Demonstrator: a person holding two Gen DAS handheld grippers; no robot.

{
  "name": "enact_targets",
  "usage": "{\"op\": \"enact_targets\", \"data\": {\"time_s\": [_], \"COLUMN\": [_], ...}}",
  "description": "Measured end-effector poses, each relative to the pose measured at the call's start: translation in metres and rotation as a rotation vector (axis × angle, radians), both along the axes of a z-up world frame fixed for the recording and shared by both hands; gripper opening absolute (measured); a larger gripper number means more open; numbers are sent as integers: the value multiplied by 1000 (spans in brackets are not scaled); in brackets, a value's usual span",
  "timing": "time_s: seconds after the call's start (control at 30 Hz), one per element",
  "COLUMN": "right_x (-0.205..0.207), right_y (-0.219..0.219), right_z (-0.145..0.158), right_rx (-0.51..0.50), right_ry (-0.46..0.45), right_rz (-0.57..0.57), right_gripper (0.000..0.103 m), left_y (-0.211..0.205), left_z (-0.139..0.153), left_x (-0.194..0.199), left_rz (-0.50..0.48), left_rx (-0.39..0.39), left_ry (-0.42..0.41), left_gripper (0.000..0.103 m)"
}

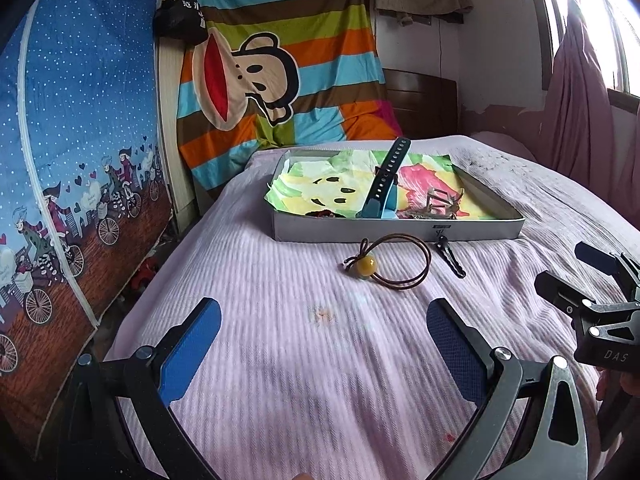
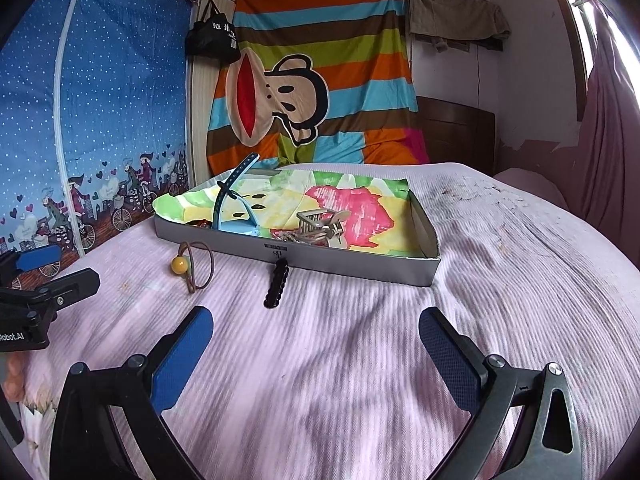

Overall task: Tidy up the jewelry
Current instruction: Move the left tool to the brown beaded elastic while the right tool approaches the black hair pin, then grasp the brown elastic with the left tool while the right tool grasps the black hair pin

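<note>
A shallow grey tray lined with colourful paper sits on the pink bed; it shows in the right wrist view too. Inside are a blue watch band, a beige hair claw and small dark pieces. In front of the tray lie a brown hair tie with a yellow bead and a black hair clip. My left gripper is open and empty, short of the hair tie. My right gripper is open and empty, short of the clip.
The pink ribbed bedspread covers the bed. A blue patterned fabric wardrobe stands on the left, a striped monkey sheet hangs behind, and a dark headboard and purple curtain are at the right.
</note>
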State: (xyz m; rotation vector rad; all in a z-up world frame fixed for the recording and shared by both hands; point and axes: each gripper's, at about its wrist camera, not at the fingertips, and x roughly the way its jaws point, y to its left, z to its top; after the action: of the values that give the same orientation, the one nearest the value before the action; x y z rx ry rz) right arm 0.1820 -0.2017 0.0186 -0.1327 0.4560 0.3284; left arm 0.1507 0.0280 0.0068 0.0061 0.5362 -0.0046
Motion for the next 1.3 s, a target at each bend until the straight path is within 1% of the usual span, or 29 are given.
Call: {"op": "enact_targets", "data": {"time_s": [0.13, 0.27, 0.47, 0.5, 0.53, 0.57, 0.6, 0.63, 0.73, 0.77, 0.83, 0.87, 0.93, 0.97, 1.03, 1.07, 1.13, 1.17, 1.23, 1.3], "right_x": [6, 14, 35, 39, 43, 46, 49, 53, 63, 66, 72, 75, 80, 82, 87, 90, 95, 97, 101, 106], "right_y": [-1, -4, -9, -9, -8, -7, -5, -4, 1, 3, 7, 9, 13, 16, 21, 24, 28, 30, 33, 33], "right_z": [-1, -1, -6, -7, -8, -9, -11, -12, -17, -19, -21, -22, -23, -24, -26, -28, -30, -32, -34, -36], "right_rx": [9, 21, 68, 72, 73, 72, 71, 71, 80, 82, 84, 85, 84, 82, 78, 76, 75, 76, 82, 95], "right_ry": [19, 43, 117, 129, 137, 144, 154, 165, 192, 200, 214, 221, 231, 236, 249, 255, 270, 277, 289, 303], "right_rz": [0, -9, 3, 11, 17, 21, 26, 33, 60, 69, 86, 93, 108, 115, 133, 143, 160, 168, 184, 198], "right_gripper": [103, 103, 103, 100, 93, 89, 82, 77, 69, 65, 61, 60, 54, 52, 45, 43, 33, 32, 25, 20], "left_y": [-3, -1, -5, -5, -4, -2, 0, 2, 9, 9, 11, 10, 10, 10, 9, 7, 5, 4, 5, 6], "left_z": [-7, -11, -17, -19, -21, -23, -24, -25, -27, -26, -26, -25, -26, -27, -29, -31, -35, -37, -40, -41], "left_x": [16, 29, 54, 58, 62, 65, 69, 73, 82, 84, 89, 92, 97, 99, 103, 106, 108, 109, 111, 110], "left_rz": [-24, -37, -39, -37, -35, -34, -33, -30, -17, -15, -18, -20, -29, -33, -47, -52, -66, -69, -84, -88], "left_rx": [-5, -42, -73, -78, -86, -99, -114, -129, -164, -170, -180, -183, -186, -188, -194, -195, -199, -201, -216, -225], "left_ry": [81, 120, 183, 192, 200, 207, 215, 222, 226, 222, 218, 219, 215, 216, 215, 218, 223, 225, 226, 216], "left_gripper": [101, 101, 100, 100, 98, 95, 91, 88, 83, 81, 73, 71, 63, 61, 52, 49, 38, 36, 27, 23]}}
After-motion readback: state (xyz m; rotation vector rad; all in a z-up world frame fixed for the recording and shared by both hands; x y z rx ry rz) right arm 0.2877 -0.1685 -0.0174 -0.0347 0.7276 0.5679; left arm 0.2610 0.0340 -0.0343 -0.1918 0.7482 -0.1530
